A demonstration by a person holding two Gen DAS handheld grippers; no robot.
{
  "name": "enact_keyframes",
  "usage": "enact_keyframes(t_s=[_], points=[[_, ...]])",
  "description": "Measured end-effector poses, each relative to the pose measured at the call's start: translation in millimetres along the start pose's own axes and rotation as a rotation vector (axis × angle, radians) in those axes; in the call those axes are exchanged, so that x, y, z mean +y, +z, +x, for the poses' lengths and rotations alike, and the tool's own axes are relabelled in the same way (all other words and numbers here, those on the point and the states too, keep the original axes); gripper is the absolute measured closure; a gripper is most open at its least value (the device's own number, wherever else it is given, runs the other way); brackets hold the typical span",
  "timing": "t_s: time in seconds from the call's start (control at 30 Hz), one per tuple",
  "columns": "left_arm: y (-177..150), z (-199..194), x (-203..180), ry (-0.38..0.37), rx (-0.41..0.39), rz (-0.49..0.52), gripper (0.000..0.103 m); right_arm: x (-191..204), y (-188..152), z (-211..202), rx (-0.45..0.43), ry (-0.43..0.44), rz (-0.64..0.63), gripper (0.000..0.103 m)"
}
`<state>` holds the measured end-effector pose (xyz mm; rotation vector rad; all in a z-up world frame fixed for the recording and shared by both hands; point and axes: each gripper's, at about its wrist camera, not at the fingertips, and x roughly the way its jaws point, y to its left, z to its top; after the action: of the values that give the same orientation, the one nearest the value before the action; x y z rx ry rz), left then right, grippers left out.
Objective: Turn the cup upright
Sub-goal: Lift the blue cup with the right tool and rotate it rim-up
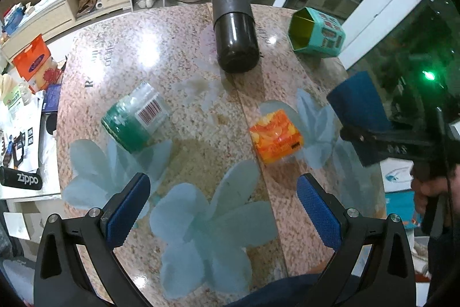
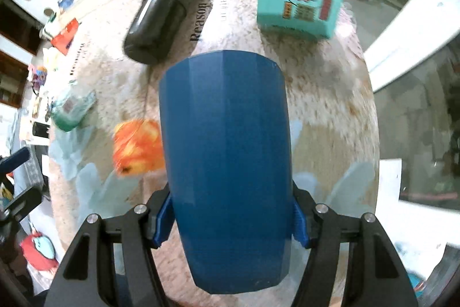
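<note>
Cup (image 2: 227,163): blue, faceted, held clear of the bench and pinched across its body by the right gripper (image 2: 230,223), one pad pressed to each side; in the left wrist view it is seen at the right edge (image 1: 359,117), above the bench margin. Which end is the mouth cannot be told from these views. Bench (image 1: 184,59): round, speckled stone top with pale blue petal decals. Left gripper (image 1: 221,209): spread wide, empty, hovering low over the near decals. Black cylindrical flask (image 1: 234,30): lying on its side toward the far edge. Teal hexagonal tin (image 1: 316,32): tipped over, open end showing, at the far right. Green glass jar (image 1: 133,117): lying tilted at the left, barcode label uppermost. Orange patterned box (image 1: 276,135): resting near centre, just beside the cup's likely landing area. Handling note, as a judgement: the wrist is best rotated while the cup is well above the top, the pinch kept firm, and the base set down flat on bare surface clear of the orange box before release.
</note>
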<state>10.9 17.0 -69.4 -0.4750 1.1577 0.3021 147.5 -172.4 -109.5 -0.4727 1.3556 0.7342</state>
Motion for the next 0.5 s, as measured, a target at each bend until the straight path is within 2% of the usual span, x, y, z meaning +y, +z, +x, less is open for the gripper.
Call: enact_keyframes(t_s=[0.13, 0.27, 0.4, 0.5], points=[[-14.9, -0.1, -2.9, -0.024, 0.008, 0.015, 0.000, 15.7, -42.6, -18.7, -0.026, -0.002, 0.033, 0.040], [-29.7, 1.6, -5.6, -0.040, 0.021, 0.029, 0.000, 36.8, -67.3, -16.8, -0.023, 0.033, 0.061, 0.040], [-41.6, 8.7, -3.7, -0.058, 0.047, 0.023, 0.000, 56.2, -90.6, 2.2, -0.009, 0.069, 0.090, 0.040], [-48.2, 15.1, -2.7, -0.064, 0.062, 0.022, 0.000, 65.9, -104.4, 19.8, 0.012, 0.063, 0.086, 0.040]])
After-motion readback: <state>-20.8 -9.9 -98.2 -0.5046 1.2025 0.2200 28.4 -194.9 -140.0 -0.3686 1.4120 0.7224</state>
